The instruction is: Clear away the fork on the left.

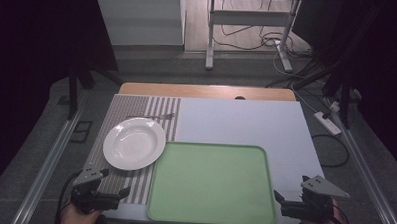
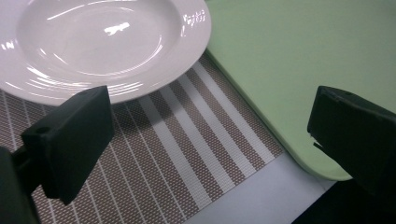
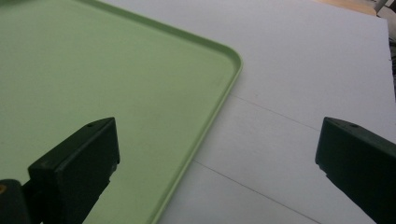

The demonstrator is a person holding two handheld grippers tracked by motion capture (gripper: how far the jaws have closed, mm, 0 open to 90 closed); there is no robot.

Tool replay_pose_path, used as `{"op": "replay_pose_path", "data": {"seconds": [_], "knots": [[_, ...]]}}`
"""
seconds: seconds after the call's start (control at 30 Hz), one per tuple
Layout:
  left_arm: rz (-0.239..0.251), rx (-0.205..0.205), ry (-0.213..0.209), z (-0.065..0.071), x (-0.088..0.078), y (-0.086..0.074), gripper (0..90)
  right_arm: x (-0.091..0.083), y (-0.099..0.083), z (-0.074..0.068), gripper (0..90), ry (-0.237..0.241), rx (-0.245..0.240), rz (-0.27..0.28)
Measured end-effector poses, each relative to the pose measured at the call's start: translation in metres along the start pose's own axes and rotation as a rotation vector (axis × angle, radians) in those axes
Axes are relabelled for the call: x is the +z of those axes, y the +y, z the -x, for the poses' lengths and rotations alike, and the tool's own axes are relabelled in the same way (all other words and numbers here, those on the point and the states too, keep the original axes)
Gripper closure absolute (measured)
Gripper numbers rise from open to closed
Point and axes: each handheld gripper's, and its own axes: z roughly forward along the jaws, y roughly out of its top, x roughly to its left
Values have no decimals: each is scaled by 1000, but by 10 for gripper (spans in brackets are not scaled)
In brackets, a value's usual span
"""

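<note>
A white plate (image 1: pixel 134 143) lies on a striped placemat (image 1: pixel 135 186) at the table's left. Beside it, at the front centre, is a bare green tray (image 1: pixel 211 182). My left gripper (image 1: pixel 103 191) hovers at the front left corner; in the left gripper view (image 2: pixel 210 116) it stands open over the placemat (image 2: pixel 177 140), with the plate (image 2: pixel 102 42) ahead and the tray (image 2: pixel 289 56) to the right. My right gripper (image 1: pixel 291 196) is at the front right corner, open (image 3: pixel 219 135) over the tray's edge (image 3: pixel 219 100), with nothing in it.
A thin metal utensil (image 1: pixel 159 116) lies on the placemat behind the plate. A pale blue sheet (image 1: pixel 246 123) covers the table's right and back. Beyond the wooden far edge (image 1: pixel 207 91) are a stand's legs and cables on the floor.
</note>
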Motion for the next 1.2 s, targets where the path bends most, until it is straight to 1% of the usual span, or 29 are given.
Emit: {"op": "replay_pose_path", "data": {"seconds": [0.07,0.13,0.33,0.5,0.73,0.8,1.0,1.2], "knots": [[7,-8,-9,-1,-1,-1,15,0,0,0,0,1,-1,4],[5,-6,-13,-1,0,0,15,0,0,-1,0,0,-7,5],[-14,11,-5,1,1,1,15,-1,0,-1,0,-3,-10,7],[-23,3,-8,0,2,1,14,-1,0,-1,0,-1,-15,9],[-36,9,-5,1,3,2,7,-1,0,-2,0,0,-22,5],[-47,5,-1,0,4,3,0,-1,0,-2,0,0,-22,5],[-55,-22,-22,-3,5,4,0,0,0,-2,0,-3,-24,1],[-60,-9,-12,-6,9,9,0,0,0,-2,0,-1,-23,-3]]}}
